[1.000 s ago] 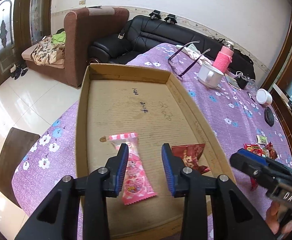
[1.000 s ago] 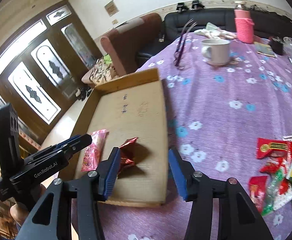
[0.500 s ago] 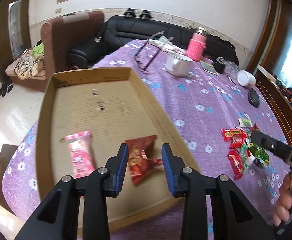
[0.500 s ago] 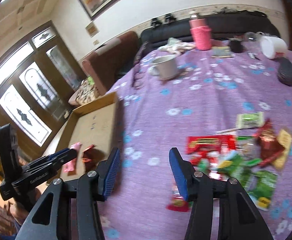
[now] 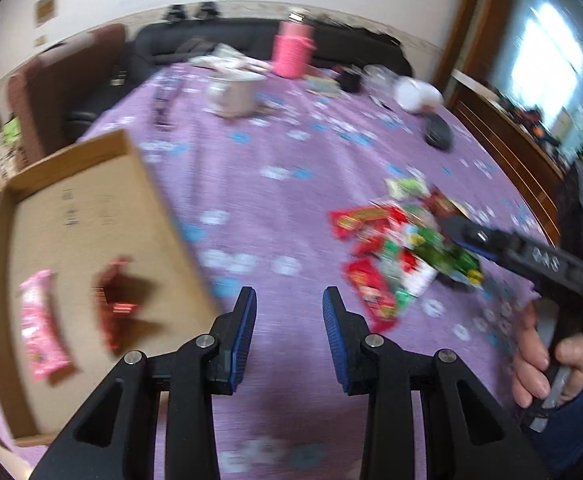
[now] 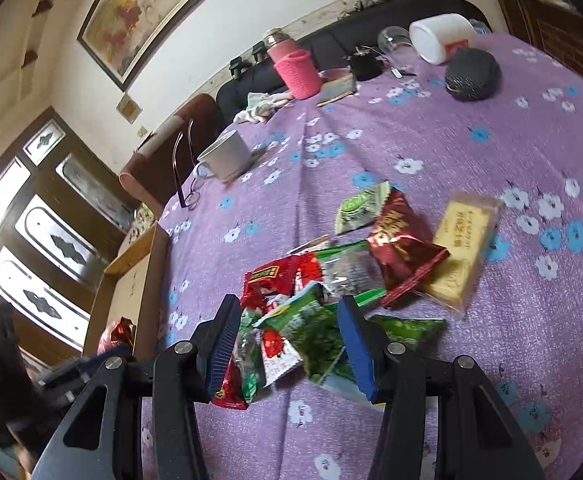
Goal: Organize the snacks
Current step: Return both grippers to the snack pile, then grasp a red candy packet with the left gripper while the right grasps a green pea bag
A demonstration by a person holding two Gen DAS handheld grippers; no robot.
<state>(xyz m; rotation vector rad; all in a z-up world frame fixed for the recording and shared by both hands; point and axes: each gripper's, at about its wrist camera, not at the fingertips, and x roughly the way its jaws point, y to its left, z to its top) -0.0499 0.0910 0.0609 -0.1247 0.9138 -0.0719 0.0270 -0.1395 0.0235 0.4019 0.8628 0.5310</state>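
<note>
Cardboard tray (image 5: 79,184) now sits off to the left with two packets inside, as both grippers have swung to the snack pile (image 6: 355,280). Left gripper (image 5: 289,312) and right gripper (image 6: 287,336) are released and empty, so another pick looks next.

1. Left gripper (image 5: 289,316) – jaws parted, nothing between the blue pads, pointing downward.
2. Right gripper (image 6: 287,340) – jaws wider apart, seemingly empty, tilted down.
3. Right hand (image 5: 551,364) wraps the gripper's handle; sleeve at the wrist.

Loose snack heap (image 6: 343,292) lies on purple table (image 6: 431,152); pink packet (image 5: 41,328) and red packet (image 5: 117,308) flat in cardboard tray (image 5: 87,208).
</note>
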